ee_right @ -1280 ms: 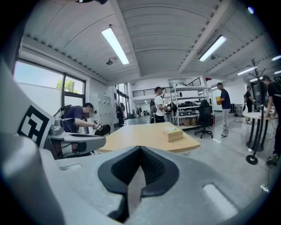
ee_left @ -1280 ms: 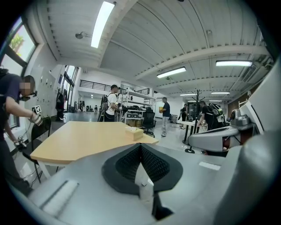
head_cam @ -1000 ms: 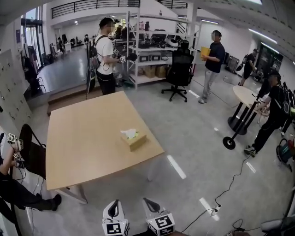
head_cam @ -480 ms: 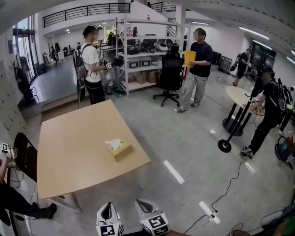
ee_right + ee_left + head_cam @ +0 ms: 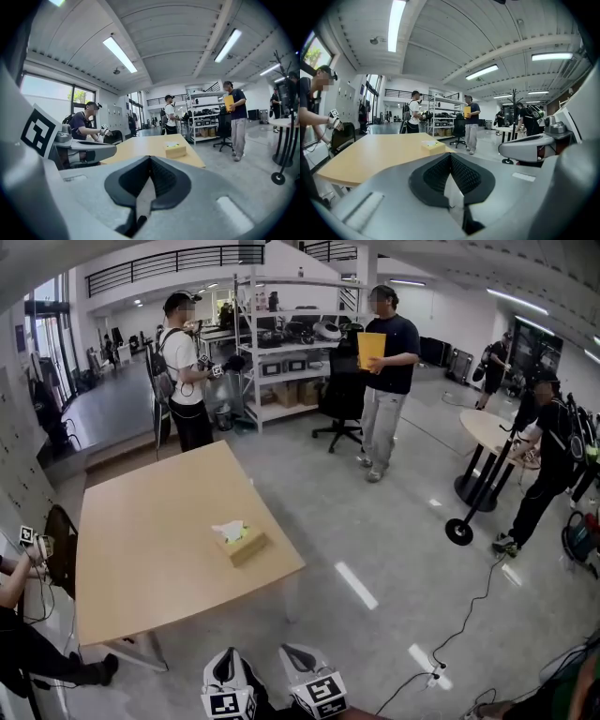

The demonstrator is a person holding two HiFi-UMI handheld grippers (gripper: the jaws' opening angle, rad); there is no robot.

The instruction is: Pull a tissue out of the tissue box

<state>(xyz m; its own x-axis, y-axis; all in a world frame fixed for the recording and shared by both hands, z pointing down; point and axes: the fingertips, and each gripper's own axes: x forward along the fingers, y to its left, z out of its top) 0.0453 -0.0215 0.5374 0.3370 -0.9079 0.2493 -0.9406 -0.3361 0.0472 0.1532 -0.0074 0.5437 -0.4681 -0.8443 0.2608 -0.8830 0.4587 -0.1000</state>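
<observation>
A tan tissue box (image 5: 244,544) sits near the right edge of the light wooden table (image 5: 150,549), with a white tissue (image 5: 230,530) sticking up from its top. The box also shows in the left gripper view (image 5: 432,145) and the right gripper view (image 5: 175,150). Both grippers hang off the table's near corner, well short of the box. My left gripper (image 5: 228,669) and right gripper (image 5: 302,664) sit side by side at the bottom edge of the head view. The left gripper's (image 5: 450,155) jaws are shut on nothing. The right gripper's (image 5: 150,158) jaws are likewise shut and hold nothing.
A person (image 5: 184,367) stands at the table's far end, and another with a yellow folder (image 5: 385,367) walks on the floor beyond. A seated person (image 5: 19,624) is at the table's left. Shelving (image 5: 281,343), an office chair (image 5: 342,399), a round table (image 5: 497,435) and a floor cable (image 5: 469,606) surround.
The table and box have shifted left and slightly down in the head view. The person with the yellow folder has walked closer, toward the middle. Both grippers stay shut at the bottom edge.
</observation>
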